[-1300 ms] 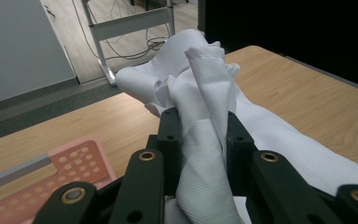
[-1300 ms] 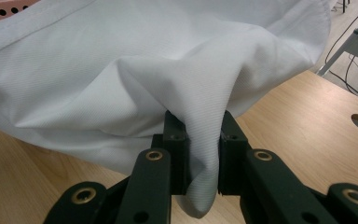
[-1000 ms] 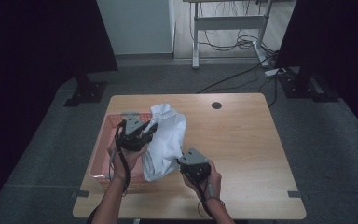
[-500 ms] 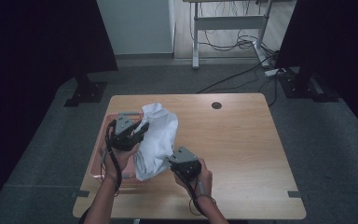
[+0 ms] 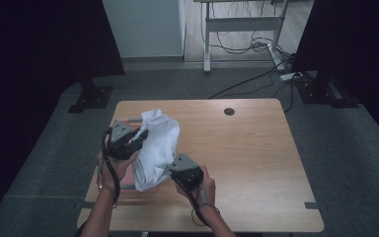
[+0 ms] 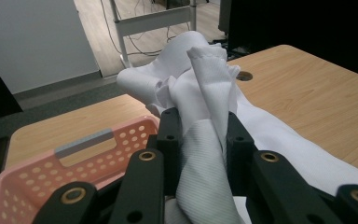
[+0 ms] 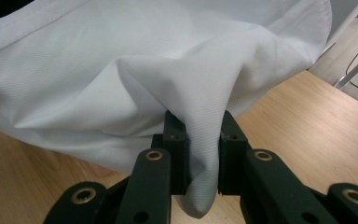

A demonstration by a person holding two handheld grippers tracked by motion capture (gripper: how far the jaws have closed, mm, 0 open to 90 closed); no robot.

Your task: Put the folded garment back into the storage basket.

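Note:
A crumpled white cloth hangs between both grippers over the left half of the wooden table. My left gripper is shut on the cloth's upper part; in the left gripper view a fold of the cloth is pinched between the black jaws of the left gripper. My right gripper is shut on the lower edge, and the right gripper view has a fold of cloth clamped by the right gripper. A pink perforated basket sits under the cloth at the table's left.
The pink basket lies near the table's front-left edge. A round cable hole is at the back centre of the table. A desk frame with cables stands on the floor beyond.
Both grippers have moved left with the cloth, which now hangs bunched over the basket. The right gripper came closer to the left one.

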